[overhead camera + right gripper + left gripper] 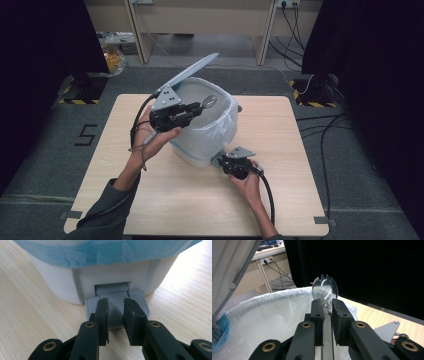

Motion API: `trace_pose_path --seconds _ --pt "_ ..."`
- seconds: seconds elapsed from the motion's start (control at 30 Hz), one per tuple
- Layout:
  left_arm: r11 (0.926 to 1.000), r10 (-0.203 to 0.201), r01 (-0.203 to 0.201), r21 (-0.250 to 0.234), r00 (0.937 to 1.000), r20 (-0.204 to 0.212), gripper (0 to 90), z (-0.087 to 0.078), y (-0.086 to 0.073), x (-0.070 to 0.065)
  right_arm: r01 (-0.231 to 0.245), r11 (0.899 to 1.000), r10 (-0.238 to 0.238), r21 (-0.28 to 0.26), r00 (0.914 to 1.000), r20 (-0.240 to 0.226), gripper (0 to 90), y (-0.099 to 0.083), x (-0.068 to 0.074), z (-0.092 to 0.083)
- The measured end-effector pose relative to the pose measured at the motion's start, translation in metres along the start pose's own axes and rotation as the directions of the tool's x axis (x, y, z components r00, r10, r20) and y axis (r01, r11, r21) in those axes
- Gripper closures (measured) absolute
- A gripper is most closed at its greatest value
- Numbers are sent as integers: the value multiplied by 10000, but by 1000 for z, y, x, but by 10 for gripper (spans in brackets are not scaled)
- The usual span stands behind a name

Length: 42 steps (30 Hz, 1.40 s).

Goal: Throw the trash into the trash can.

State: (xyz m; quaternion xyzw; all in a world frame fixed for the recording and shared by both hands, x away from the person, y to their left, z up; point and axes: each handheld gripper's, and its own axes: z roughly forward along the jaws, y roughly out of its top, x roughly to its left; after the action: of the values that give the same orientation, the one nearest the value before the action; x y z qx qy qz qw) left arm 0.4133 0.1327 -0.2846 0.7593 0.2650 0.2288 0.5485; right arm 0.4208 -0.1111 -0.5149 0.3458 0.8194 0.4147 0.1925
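Holding a clear plastic spork [325,290] clamped between its jaws above the open, bag-lined pedal bin [210,131], the left gripper [196,108] hovers while the right gripper [116,312], jaws closed on nothing, presses the grey pedal [115,306].

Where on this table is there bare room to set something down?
Free: the table right of the pedal bin, and its near strip between both forearms. Crowded: around the bin, where the left gripper holds a spork and the right gripper presses the pedal.
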Motion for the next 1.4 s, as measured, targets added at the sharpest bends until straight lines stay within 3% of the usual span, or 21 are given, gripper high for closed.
trace_pose_path --seconds 0.37,1.07,1.4 --pt "9999 69 -72 -104 9995 -310 796 12 10 -1 10 10000 -10 -13 10000 -18 740 0 0 0" --pt "9998 169 -181 -98 9940 -1082 787 29 3 3 36 10000 -36 0 10000 -8 740 0 0 0" --pt "9994 316 -329 -136 9957 -869 705 22 3 -5 40 10000 -40 -1 10000 -7 740 0 0 0"
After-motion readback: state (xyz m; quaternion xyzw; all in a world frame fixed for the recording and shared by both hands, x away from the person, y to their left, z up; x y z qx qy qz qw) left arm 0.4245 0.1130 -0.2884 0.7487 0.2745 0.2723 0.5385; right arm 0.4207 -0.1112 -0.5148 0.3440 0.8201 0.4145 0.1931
